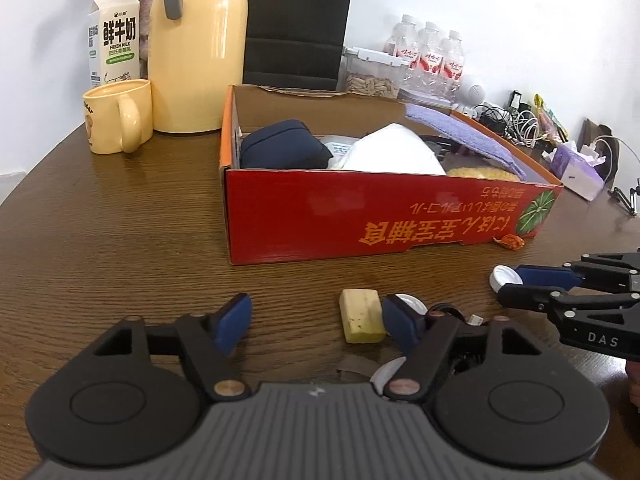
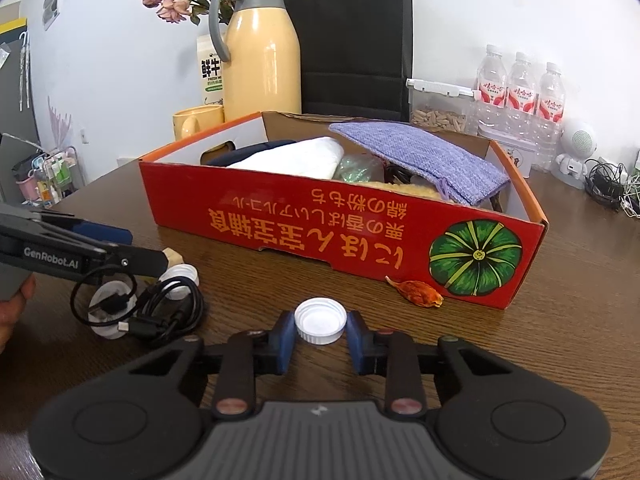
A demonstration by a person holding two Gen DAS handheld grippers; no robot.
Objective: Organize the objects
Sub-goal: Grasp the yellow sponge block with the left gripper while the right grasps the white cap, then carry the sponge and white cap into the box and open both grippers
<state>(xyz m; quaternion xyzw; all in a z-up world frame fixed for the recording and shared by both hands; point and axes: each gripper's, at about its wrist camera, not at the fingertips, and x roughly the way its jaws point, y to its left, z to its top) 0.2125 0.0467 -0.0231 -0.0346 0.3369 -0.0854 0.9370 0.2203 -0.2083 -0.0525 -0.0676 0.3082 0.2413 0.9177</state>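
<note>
A red cardboard box (image 1: 360, 216) (image 2: 280, 224) on the wooden table holds a navy pouch (image 1: 284, 146), white cloth (image 1: 394, 150) and a purple knit cloth (image 2: 424, 156). My left gripper (image 1: 316, 320) is open, low over the table; a yellow block (image 1: 360, 316) lies just inside its right finger. My right gripper (image 2: 320, 338) is shut on a white bottle cap (image 2: 320, 320) (image 1: 506, 278) in front of the box. A black cable (image 2: 160, 308) and more white caps (image 2: 182, 274) lie to the left of it.
A yellow thermos (image 1: 196, 48), yellow mug (image 1: 118, 116) and milk carton (image 1: 114, 34) stand at the back left. Water bottles (image 2: 520, 88), a seed container (image 2: 438, 108), chargers (image 1: 516, 120) and a tissue pack (image 1: 580, 168) are at the right. A dried orange peel (image 2: 418, 292) lies by the box.
</note>
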